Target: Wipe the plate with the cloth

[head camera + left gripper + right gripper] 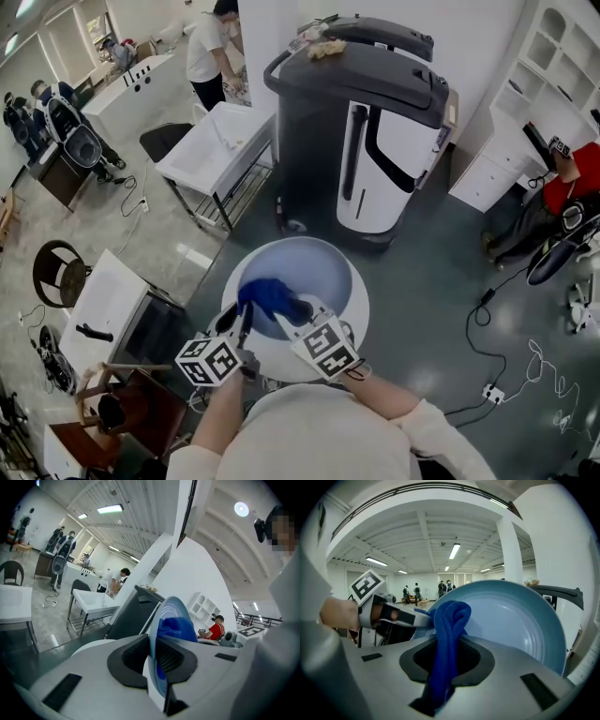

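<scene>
Pale sleeves (441, 439); grey left tongs (246, 317), right tongs (298, 309); black-and-white marker cubes (210, 361).

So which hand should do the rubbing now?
Right. The right gripper has its fingers shut on the blue cloth, which lies against the plate. The left gripper is busy clamping the plate's rim, holding it up.

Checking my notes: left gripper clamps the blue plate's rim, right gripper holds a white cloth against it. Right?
No: the cloth is blue, not white, as the right gripper view shows. The left gripper does clamp the plate by its rim, and the right gripper holds the cloth against it.
</scene>
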A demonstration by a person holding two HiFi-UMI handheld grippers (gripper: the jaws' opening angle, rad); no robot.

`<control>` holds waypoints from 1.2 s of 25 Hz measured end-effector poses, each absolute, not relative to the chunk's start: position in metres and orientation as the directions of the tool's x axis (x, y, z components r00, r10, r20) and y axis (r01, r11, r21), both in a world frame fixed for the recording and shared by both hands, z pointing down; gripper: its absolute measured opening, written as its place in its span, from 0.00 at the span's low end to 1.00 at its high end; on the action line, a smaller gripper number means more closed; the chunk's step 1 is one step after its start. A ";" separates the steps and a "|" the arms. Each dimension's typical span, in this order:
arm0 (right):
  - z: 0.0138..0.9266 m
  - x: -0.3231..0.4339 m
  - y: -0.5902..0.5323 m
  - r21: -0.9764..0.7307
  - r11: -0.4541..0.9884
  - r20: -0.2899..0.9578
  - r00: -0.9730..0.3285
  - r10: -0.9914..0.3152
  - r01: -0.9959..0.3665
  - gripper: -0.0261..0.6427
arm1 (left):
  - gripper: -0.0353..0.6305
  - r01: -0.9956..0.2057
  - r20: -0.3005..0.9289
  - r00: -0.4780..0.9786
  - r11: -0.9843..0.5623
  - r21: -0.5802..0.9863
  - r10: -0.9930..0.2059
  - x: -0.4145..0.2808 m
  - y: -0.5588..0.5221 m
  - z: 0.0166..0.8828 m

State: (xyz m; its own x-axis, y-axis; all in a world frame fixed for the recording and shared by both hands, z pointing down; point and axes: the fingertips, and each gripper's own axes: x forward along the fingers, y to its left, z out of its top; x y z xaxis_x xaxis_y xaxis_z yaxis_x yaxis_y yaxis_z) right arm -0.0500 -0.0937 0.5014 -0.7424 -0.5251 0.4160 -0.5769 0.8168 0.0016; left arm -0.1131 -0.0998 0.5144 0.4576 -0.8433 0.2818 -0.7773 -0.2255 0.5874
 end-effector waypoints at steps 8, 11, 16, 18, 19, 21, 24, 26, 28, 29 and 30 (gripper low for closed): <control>0.538 -0.016 -0.087 0.010 0.788 0.558 -0.650 -0.516 -0.616 0.17 | 0.12 -0.774 0.251 0.406 -0.185 0.605 -0.879 -0.137 -0.112 0.507; 0.544 0.021 -0.104 0.026 0.712 0.585 -0.567 -0.581 -0.702 0.17 | 0.12 -0.778 0.260 0.403 -0.178 0.602 -0.878 -0.139 -0.111 0.511; 0.531 0.066 -0.138 0.089 0.593 0.562 -0.451 -0.693 -0.801 0.17 | 0.12 -0.788 0.295 0.429 -0.195 0.584 -0.854 -0.131 -0.104 0.522; 0.517 0.071 -0.153 0.123 0.566 0.527 -0.429 -0.733 -0.815 0.17 | 0.12 -0.788 0.304 0.445 -0.207 0.580 -0.842 -0.124 -0.102 0.526; 0.510 0.071 -0.159 0.141 0.556 0.507 -0.423 -0.751 -0.819 0.17 | 0.12 -0.786 0.307 0.453 -0.213 0.580 -0.837 -0.121 -0.101 0.527; 0.496 0.068 -0.169 0.167 0.546 0.469 -0.421 -0.776 -0.821 0.17 | 0.12 -0.782 0.311 0.467 -0.222 0.583 -0.828 -0.114 -0.098 0.529; 0.481 0.052 -0.176 0.178 0.564 0.429 -0.452 -0.782 -0.806 0.17 | 0.12 -0.781 0.315 0.482 -0.237 0.578 -0.818 -0.106 -0.096 0.529; 0.477 0.034 -0.174 0.178 0.596 0.415 -0.489 -0.767 -0.783 0.17 | 0.12 -0.781 0.320 0.487 -0.242 0.576 -0.812 -0.102 -0.096 0.531; 0.477 0.013 -0.168 0.171 0.638 0.410 -0.534 -0.739 -0.751 0.17 | 0.12 -0.778 0.323 0.490 -0.239 0.581 -0.810 -0.100 -0.096 0.532; 0.479 0.003 -0.163 0.167 0.660 0.411 -0.557 -0.722 -0.733 0.17 | 0.12 -0.775 0.322 0.490 -0.235 0.586 -0.810 -0.100 -0.097 0.533; 0.482 -0.007 -0.157 0.163 0.682 0.417 -0.576 -0.703 -0.713 0.17 | 0.12 -0.774 0.322 0.487 -0.230 0.590 -0.812 -0.101 -0.098 0.533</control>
State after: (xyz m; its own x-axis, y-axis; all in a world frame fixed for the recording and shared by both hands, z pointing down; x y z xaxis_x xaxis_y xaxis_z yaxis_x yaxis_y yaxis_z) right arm -0.0066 -0.1572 0.4818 -0.5762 -0.7029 0.4170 -0.7135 0.6815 0.1629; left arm -0.1008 -0.0978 0.5333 0.4872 -0.8118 0.3219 -0.7737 -0.2302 0.5903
